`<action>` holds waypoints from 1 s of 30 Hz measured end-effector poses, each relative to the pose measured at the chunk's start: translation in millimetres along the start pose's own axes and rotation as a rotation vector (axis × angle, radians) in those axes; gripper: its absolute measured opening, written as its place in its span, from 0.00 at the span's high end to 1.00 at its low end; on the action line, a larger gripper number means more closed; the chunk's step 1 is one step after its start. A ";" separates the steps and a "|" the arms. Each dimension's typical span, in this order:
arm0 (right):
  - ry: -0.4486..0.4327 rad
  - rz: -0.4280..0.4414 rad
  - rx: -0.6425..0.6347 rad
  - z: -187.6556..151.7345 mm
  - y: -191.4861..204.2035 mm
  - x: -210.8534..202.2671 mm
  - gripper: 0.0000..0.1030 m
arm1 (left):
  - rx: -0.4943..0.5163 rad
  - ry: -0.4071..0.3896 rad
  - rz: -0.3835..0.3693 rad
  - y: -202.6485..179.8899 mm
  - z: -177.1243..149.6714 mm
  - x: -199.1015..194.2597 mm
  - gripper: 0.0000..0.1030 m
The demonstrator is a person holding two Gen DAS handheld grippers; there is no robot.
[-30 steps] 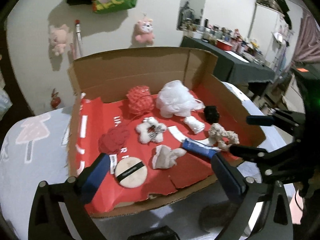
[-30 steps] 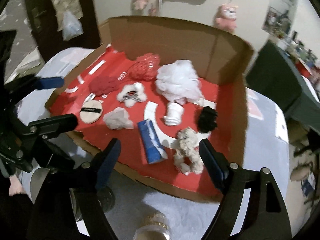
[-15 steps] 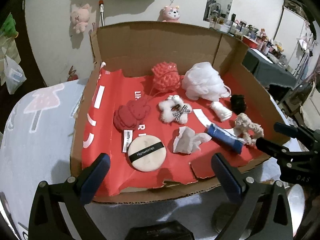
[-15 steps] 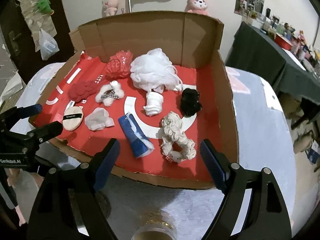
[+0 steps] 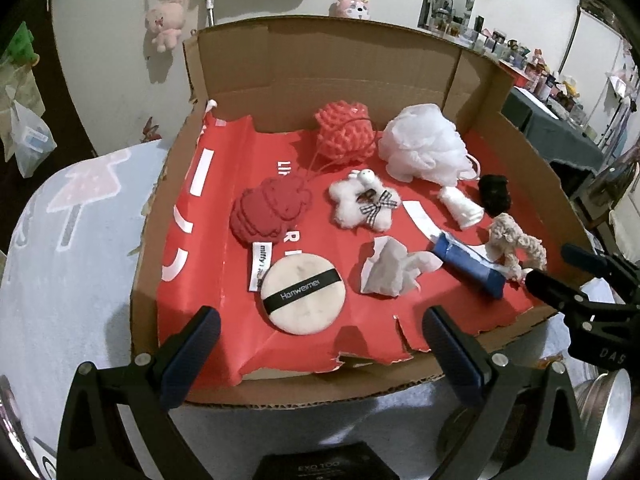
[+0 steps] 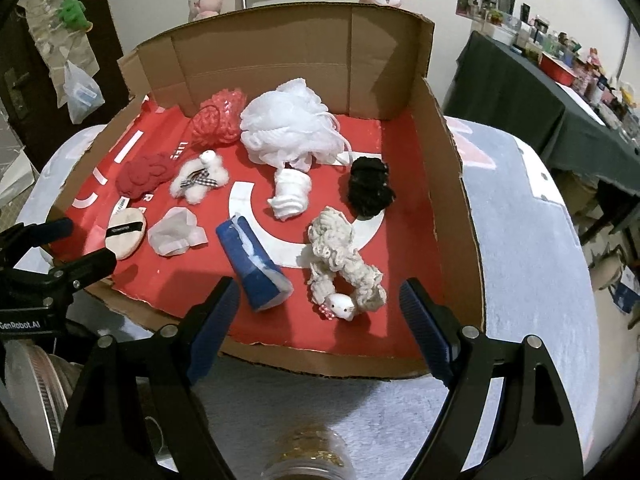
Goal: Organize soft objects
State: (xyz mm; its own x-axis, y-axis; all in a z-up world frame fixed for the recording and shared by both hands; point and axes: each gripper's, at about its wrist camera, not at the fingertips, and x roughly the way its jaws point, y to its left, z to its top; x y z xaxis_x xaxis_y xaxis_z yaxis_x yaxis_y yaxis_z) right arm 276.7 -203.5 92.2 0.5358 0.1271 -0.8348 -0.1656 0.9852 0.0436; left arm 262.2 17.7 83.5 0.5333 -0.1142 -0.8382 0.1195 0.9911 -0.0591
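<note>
1. A cardboard box (image 5: 256,60) lined with red paper sits on the counter (image 6: 528,264), its near side low.
2. The left hand-held gripper (image 5: 320,332) hangs wide apart, holding nothing, over the box's near edge, just before the round powder puff (image 5: 303,293).
3. The right hand-held gripper (image 6: 320,304) also stands wide and unladen at the box's near edge, just before the blue tube (image 6: 256,268) and the cream scrunchie (image 6: 344,268).
4. Deeper in the box lie the white mesh pouf (image 6: 292,128), the coral pouf (image 5: 344,132), the dark red knit piece (image 5: 270,212), the fluffy white toy (image 5: 362,204) and the black scrunchie (image 6: 370,192).
</note>
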 end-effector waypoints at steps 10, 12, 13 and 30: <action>0.002 0.010 0.011 -1.7 -1.0 0.7 0.20 | 0.000 0.003 -0.004 0.9 0.6 0.6 0.00; 0.002 0.010 0.012 -1.8 -1.1 0.7 0.20 | 0.000 0.002 -0.003 1.0 0.4 0.7 0.00; 0.002 0.011 0.011 -1.7 -1.0 0.7 0.20 | 0.000 0.002 -0.003 1.0 0.5 0.7 0.00; 0.002 0.008 0.006 -3.5 -1.1 1.0 0.20 | 0.003 -0.005 0.009 1.5 0.9 0.4 0.00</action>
State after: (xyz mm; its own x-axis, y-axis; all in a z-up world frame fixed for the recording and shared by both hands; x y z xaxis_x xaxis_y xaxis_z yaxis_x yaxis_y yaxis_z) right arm 274.6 -204.9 89.4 0.5329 0.1344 -0.8354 -0.1645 0.9849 0.0535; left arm 263.4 19.1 83.6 0.5387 -0.1061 -0.8358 0.1178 0.9918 -0.0500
